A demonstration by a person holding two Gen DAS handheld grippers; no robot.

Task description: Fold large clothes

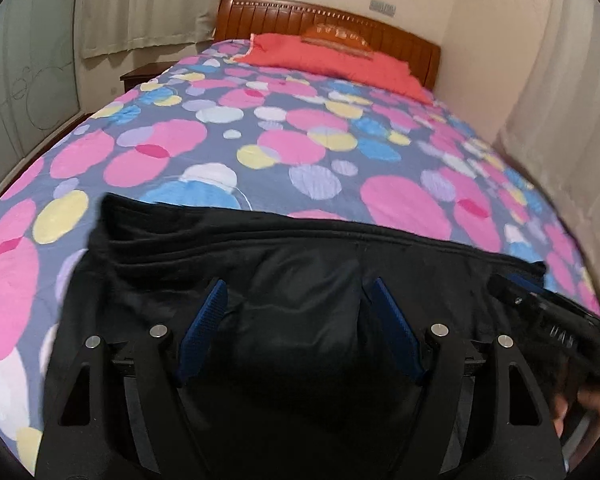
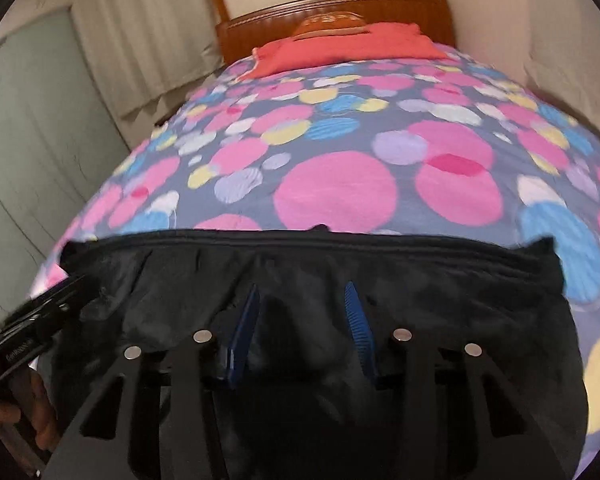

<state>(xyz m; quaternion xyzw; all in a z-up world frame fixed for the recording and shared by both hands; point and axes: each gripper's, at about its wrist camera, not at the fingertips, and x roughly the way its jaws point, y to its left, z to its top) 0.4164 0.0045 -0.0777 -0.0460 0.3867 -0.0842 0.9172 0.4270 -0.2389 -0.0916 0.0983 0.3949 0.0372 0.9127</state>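
Observation:
A large black garment (image 1: 300, 248) lies across the near end of a bed, its straight hemmed edge facing the headboard. It also fills the lower half of the right wrist view (image 2: 420, 280). My left gripper (image 1: 296, 288) is open, its blue pads (image 1: 206, 320) spread above the cloth. My right gripper (image 2: 304, 292) is open too, blue pads (image 2: 244, 324) apart over the garment. Neither holds cloth. The right gripper shows at the right edge of the left wrist view (image 1: 548, 316); the left gripper shows at the left edge of the right wrist view (image 2: 40, 320).
The bed has a spotted cover (image 1: 260, 136) in pink, blue and yellow. A red pillow (image 1: 332, 60) lies by the wooden headboard (image 1: 340, 20). Curtains (image 1: 140, 4) hang at the left, a wall stands close on the right (image 1: 560, 92).

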